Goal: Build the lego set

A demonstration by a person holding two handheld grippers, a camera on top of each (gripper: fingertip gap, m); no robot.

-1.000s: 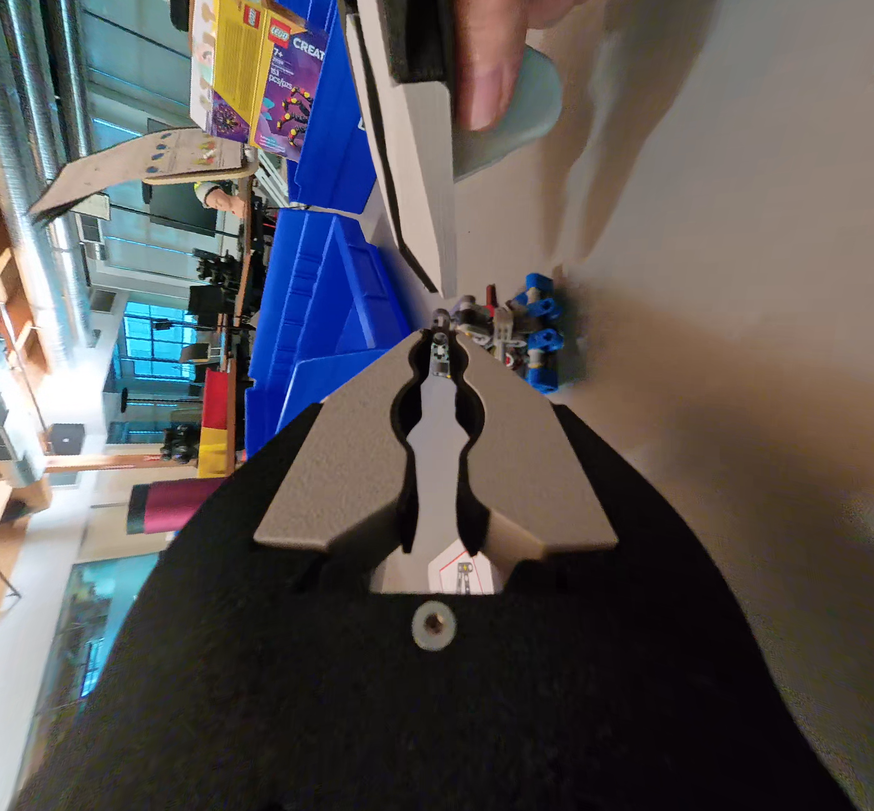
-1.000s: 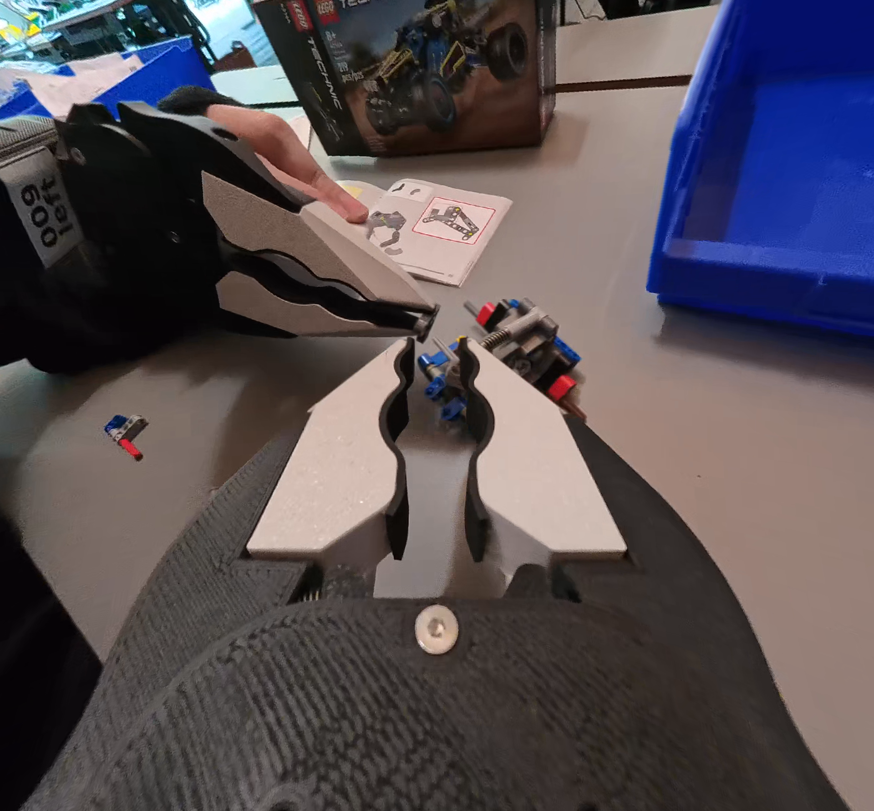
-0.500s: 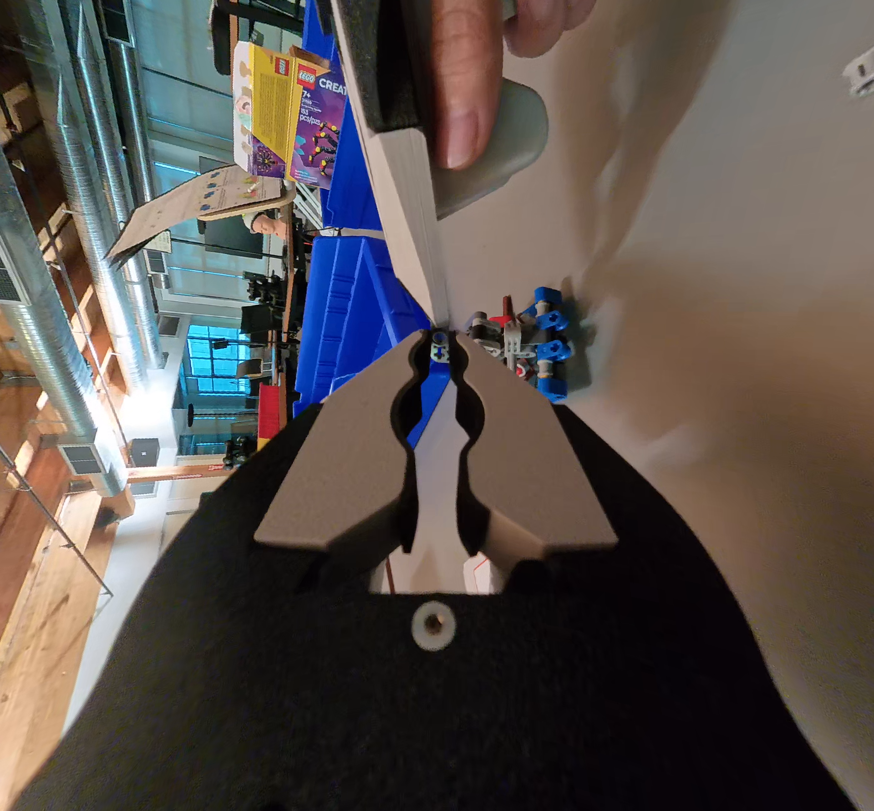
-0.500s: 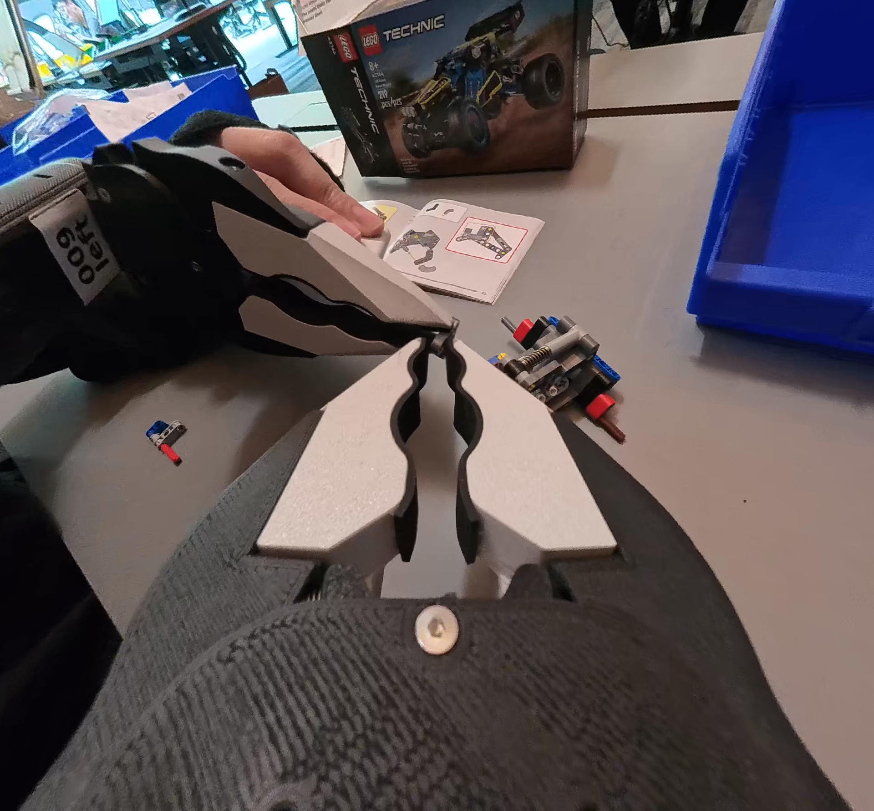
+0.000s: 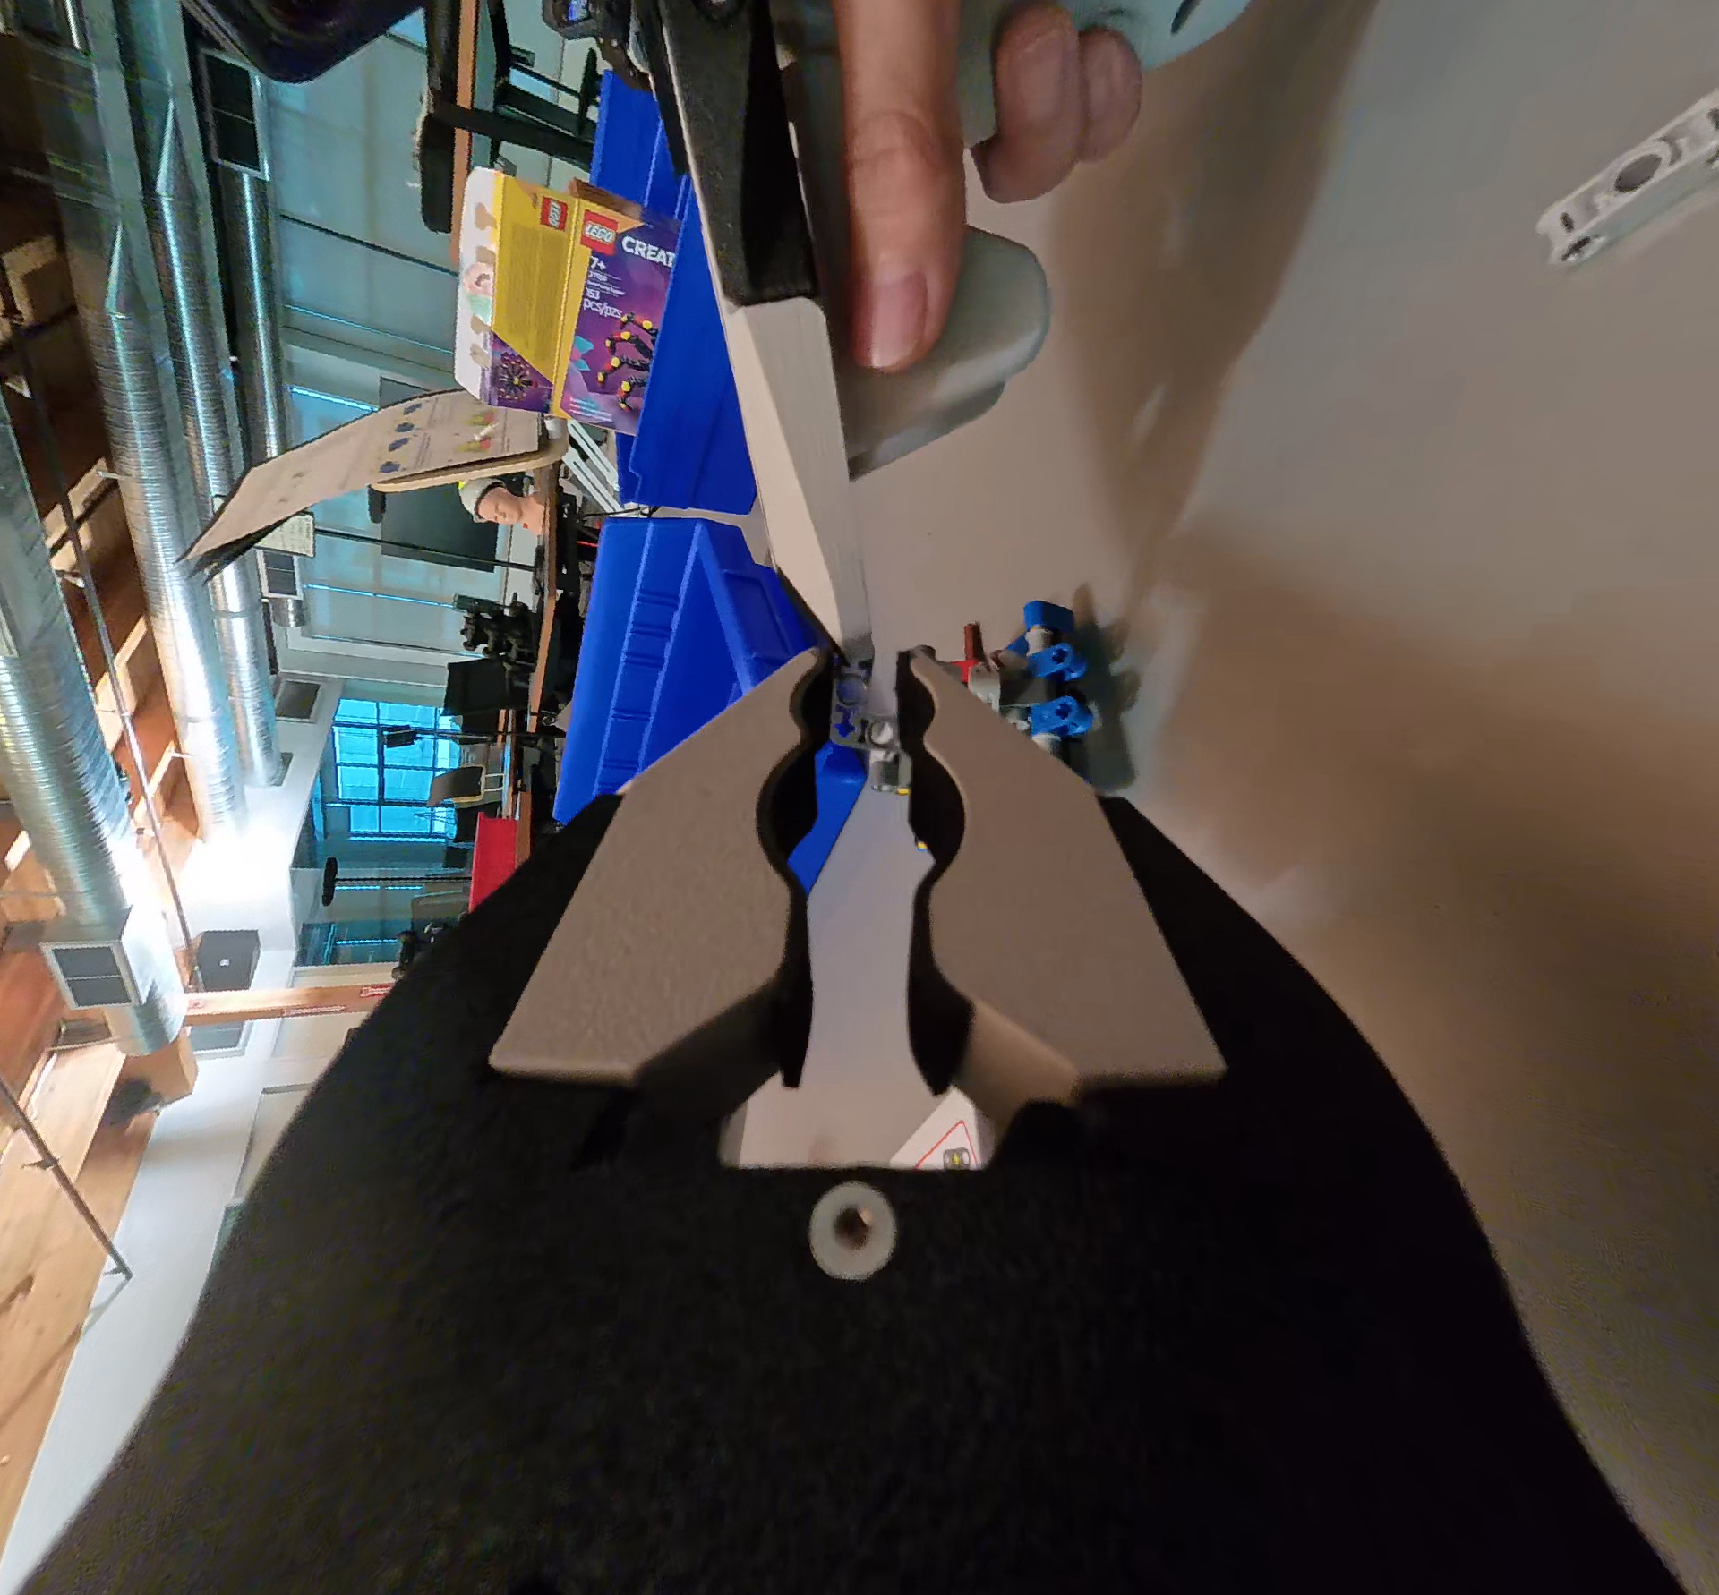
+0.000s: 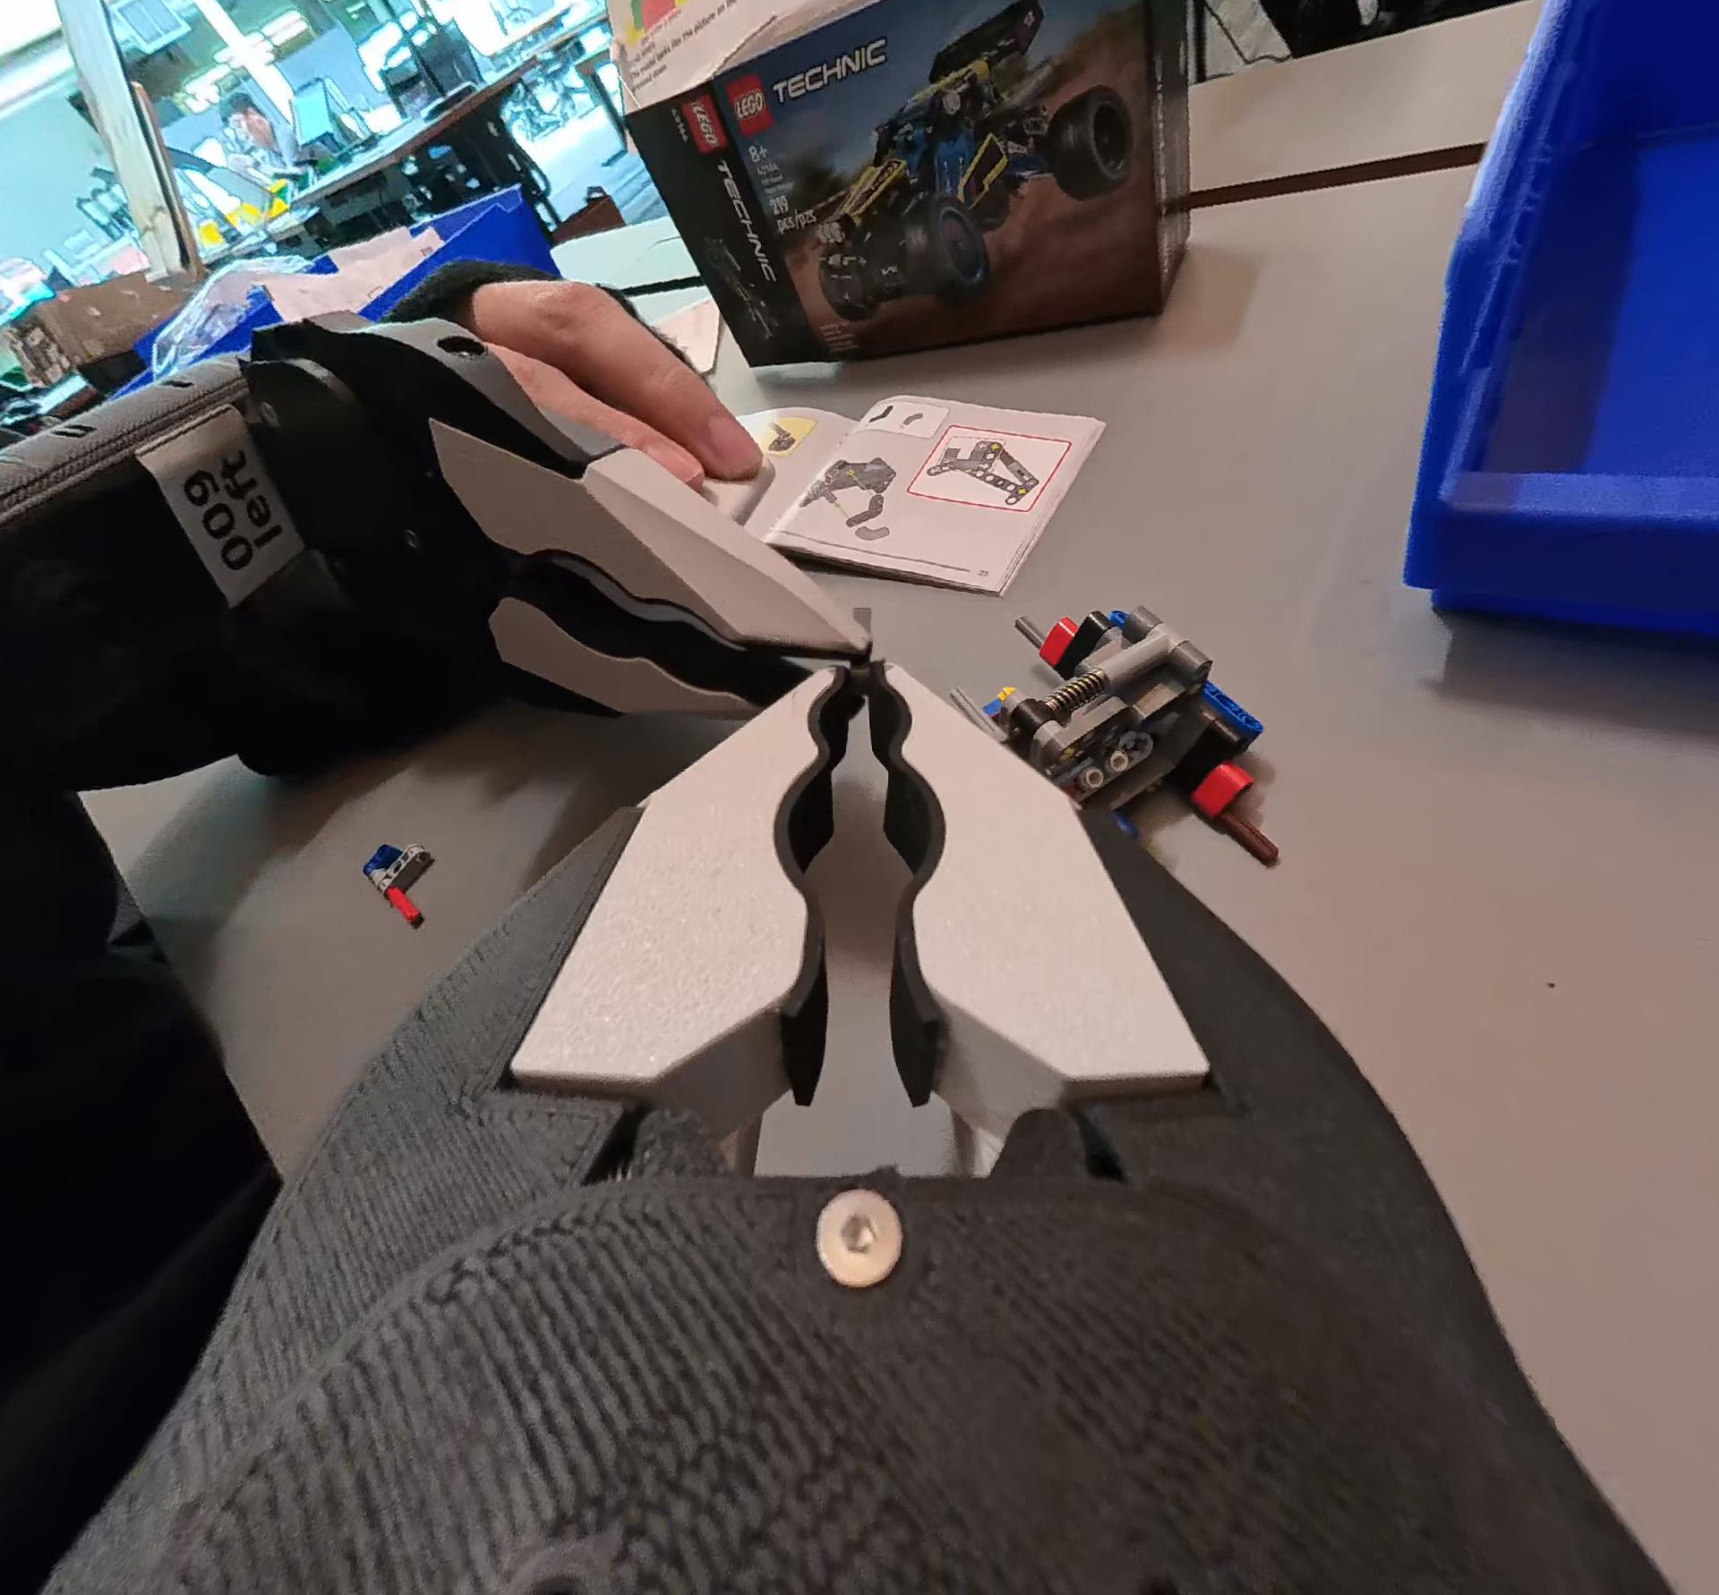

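Widened since the earlier frame, the left hand-held gripper (image 5: pixel 870 667) stands released around a small grey plastic connector with a blue pin (image 5: pixel 845 702). The right hand-held gripper (image 6: pixel 860 672), clenched, pinches the connector's end above the grey table (image 6: pixel 1395 946). So slight a pinch likely needs squarely aligned tips. Pad contact is hard to make out.

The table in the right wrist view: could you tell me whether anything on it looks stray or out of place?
Yes. A tiny blue, white and red brick piece lies alone on the grey table, well left of the partly built grey brick assembly. The instruction booklet lies open near the buggy set box. Nothing looks spilled or damaged.
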